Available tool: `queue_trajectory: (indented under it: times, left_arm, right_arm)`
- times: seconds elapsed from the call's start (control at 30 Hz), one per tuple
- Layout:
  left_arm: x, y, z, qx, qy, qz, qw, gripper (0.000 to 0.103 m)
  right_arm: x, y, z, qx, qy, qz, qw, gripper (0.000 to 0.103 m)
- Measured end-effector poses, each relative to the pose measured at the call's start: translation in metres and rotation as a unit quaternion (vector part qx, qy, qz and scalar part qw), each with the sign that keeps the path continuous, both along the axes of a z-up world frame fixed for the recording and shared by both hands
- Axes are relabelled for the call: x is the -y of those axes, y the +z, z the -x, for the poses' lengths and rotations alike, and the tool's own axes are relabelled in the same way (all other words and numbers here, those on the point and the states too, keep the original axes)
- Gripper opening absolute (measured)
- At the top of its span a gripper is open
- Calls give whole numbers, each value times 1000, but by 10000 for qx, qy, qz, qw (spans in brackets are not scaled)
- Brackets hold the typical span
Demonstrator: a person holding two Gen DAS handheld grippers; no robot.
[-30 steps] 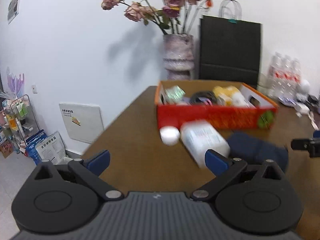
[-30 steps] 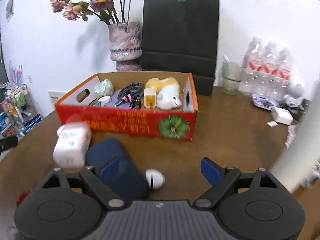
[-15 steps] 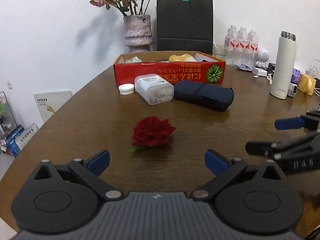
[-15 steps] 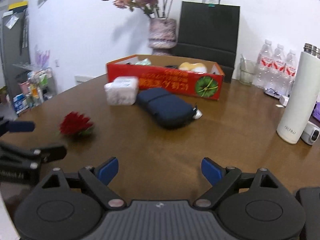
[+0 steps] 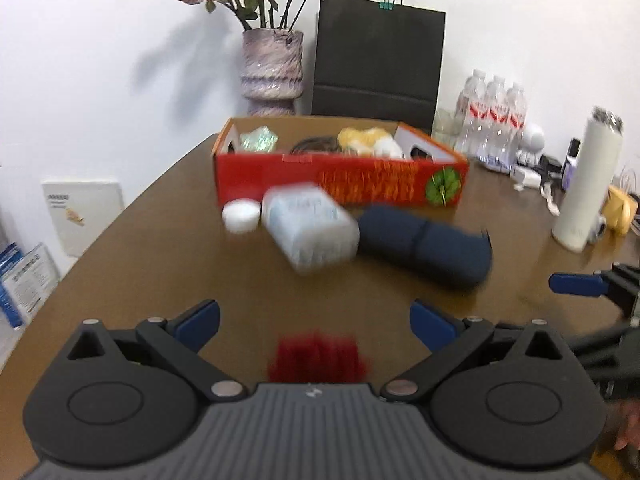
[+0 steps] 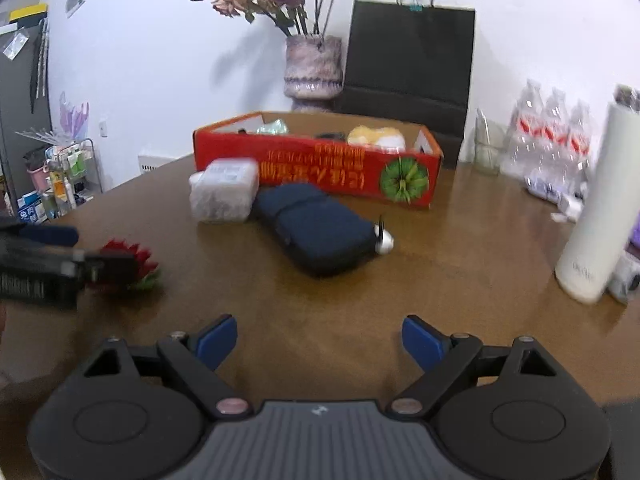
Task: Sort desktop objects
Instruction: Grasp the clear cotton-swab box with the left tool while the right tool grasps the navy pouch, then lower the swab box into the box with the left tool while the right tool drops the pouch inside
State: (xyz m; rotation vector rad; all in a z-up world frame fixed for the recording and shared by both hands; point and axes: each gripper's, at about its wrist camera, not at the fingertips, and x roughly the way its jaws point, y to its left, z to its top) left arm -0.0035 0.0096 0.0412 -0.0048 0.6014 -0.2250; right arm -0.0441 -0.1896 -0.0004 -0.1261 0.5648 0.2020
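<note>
The red box (image 6: 316,168) sits toward the back of the brown counter (image 6: 440,280), holding a yellow and white soft toy, a dark cable and a greenish packet. To the left of the box and nearest the viewer, a red flower (image 5: 318,356) lies on the counter between the wide-apart jaws of the left gripper (image 5: 314,320), though the blur hides whether they touch it. Just in front of the box's left end are a small white lid (image 5: 241,215) and a clear plastic tub (image 5: 310,226), side by side. Right of the tub, still in front of the box, lies a dark blue pouch (image 6: 316,228) with a small white round thing at its near end. The right gripper (image 6: 318,338) hovers over bare counter well in front of the box, jaws apart and holding nothing. Far right of the box stand a tall white flask (image 6: 596,204) and a pack of water bottles (image 6: 554,136). Behind the box are a vase (image 6: 313,66) of dried roses and a black paper bag (image 6: 408,46).
</note>
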Motion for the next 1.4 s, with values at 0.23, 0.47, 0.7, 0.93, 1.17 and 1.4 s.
queue_trajectory:
  times: [0.23, 0.47, 0.7, 0.93, 1.17, 1.4]
  left_arm:
    - [8, 12, -124, -882, -304, -14, 9956, 103]
    - [36, -8, -165, -1307, -451, -480, 9892, 86]
    - [24, -6, -154, -1226, -573, -59, 9908, 70]
    - [3, 33, -121, -686, -453, 402, 9958, 67]
    - [-11, 84, -128, -213, -331, 454, 9982, 67]
    - [-3, 124, -202, -167, -443, -104, 9988, 67]
  right_arm:
    - [-10, 5, -80, 149, 614, 153, 9979, 89]
    - [-36, -7, -117, 49, 814, 594, 9949, 75]
    - [-18, -7, -114, 5, 773, -84, 9970, 63]
    - [15, 22, -96, 257, 324, -840, 9956, 61]
    - [53, 79, -97, 765, 25, -1223, 9895, 61]
    - [59, 123, -188, 591, 732, -791, 9924, 61]
